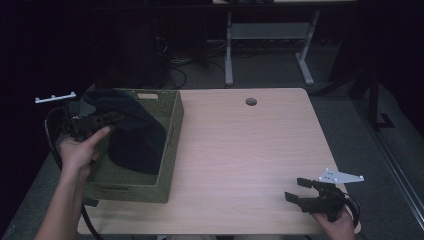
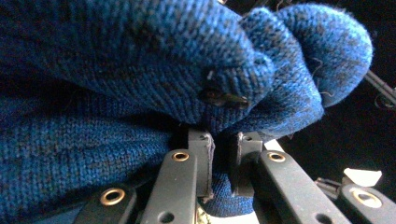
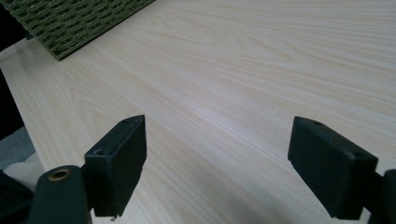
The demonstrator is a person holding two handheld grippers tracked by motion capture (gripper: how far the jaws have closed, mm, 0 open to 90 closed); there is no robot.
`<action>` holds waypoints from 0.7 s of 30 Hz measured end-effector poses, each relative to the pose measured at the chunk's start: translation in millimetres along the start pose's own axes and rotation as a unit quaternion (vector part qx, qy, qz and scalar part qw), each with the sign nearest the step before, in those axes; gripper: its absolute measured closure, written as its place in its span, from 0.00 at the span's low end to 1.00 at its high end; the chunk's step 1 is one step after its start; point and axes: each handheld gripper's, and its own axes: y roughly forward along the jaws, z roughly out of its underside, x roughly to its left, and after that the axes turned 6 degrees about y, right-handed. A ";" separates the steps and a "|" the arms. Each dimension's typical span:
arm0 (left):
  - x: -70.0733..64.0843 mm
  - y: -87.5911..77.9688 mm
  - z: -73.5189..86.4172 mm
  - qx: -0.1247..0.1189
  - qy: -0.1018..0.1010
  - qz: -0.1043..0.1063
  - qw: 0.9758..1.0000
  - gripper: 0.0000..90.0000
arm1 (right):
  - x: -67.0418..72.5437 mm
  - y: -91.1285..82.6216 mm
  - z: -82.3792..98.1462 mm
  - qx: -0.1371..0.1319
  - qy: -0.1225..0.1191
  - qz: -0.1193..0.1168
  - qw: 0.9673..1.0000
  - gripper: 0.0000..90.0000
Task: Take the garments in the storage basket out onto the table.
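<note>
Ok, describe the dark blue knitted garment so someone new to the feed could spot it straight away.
Start at the light wooden table and go to the green woven basket on its left side. The dark blue knitted garment lies bunched inside it, one fold pinched in the left gripper. It is the sole soft, dark thing there; the right gripper rests open at the table's near right.

Dim room; tabletop lit; close views sharp

high view: above the person's side — looks forward, down on table point(image 1: 240, 145)
gripper views: close, along jaws — right shares basket point(image 3: 74, 23)
</note>
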 end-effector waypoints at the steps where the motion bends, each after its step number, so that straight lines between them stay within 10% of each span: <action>1: -2.2 -0.9 -2.2 -0.002 0.001 0.002 1.000 0.91 | -0.4 -0.1 0.0 -0.001 -0.001 0.000 1.000 0.21; 21: -75.9 -11.8 -46.3 -0.042 0.076 0.071 0.994 0.91 | 0.0 -0.4 -0.4 -0.005 -0.002 -0.001 1.000 0.21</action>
